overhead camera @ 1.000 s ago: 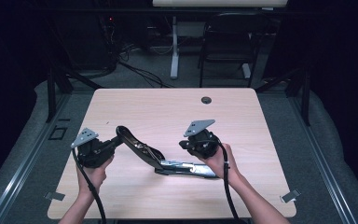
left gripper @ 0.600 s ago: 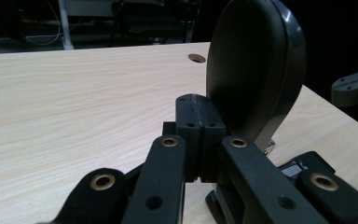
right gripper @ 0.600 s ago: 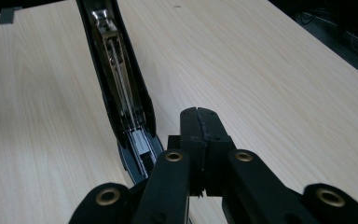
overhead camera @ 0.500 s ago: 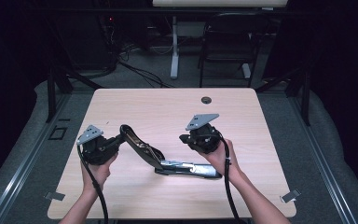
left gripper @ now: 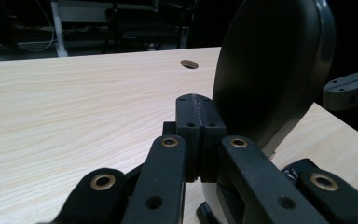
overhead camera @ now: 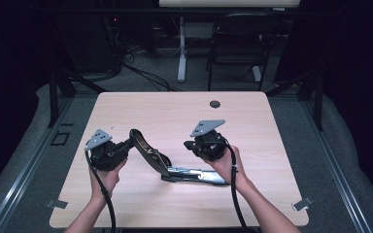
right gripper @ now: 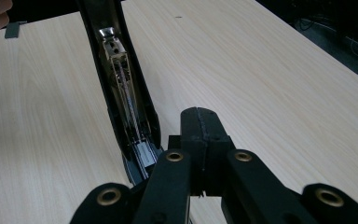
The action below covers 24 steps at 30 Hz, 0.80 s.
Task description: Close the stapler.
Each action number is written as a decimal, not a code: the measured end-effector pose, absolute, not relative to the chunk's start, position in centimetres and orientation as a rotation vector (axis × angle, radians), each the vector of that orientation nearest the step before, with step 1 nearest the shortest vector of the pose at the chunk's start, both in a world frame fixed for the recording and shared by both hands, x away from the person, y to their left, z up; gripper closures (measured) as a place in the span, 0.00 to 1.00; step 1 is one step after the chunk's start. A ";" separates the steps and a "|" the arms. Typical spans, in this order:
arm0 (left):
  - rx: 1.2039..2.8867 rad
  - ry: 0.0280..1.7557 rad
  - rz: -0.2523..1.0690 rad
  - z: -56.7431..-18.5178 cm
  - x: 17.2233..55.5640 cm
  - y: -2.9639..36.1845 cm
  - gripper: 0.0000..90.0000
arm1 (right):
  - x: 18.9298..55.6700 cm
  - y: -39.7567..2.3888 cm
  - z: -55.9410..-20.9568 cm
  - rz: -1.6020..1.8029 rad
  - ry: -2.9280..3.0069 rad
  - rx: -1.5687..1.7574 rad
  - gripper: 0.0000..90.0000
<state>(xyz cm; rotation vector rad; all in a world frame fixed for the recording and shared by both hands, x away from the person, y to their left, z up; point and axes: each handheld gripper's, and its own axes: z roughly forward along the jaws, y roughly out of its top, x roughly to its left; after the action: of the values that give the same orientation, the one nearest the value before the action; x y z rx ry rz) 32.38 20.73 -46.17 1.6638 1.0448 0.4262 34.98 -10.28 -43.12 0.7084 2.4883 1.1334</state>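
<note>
At the centre of the high view the stapler (overhead camera: 175,165) lies hinged open: my closed left gripper (overhead camera: 126,147) props its lid while my closed right gripper (overhead camera: 190,144) steadies the base

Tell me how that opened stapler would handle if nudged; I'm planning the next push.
The stapler looks rigid but hinged: its raised top arm would probably swing rather than stay put. Its metal base lies flat on the table, so it likely slides, not rolls. It seems fairly heavy for its size.
</note>
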 end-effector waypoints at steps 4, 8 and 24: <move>1.680 1.031 0.413 -46.4 32.3 20.5 1.00 | 34.7 -9.6 -43.3 1.119 2.501 0.691 1.00; 1.685 1.030 0.403 -46.5 32.2 20.2 1.00 | 34.5 -9.1 -43.4 1.133 2.506 0.673 1.00; 1.729 0.994 0.373 -47.0 32.0 19.7 1.00 | 34.9 -4.0 -42.4 1.134 2.539 0.551 1.00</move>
<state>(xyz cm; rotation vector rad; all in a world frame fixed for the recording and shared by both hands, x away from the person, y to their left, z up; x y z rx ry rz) 31.97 19.66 -47.04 1.7287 0.9939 0.3726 34.88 -4.03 -42.42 0.5505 2.5391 1.1335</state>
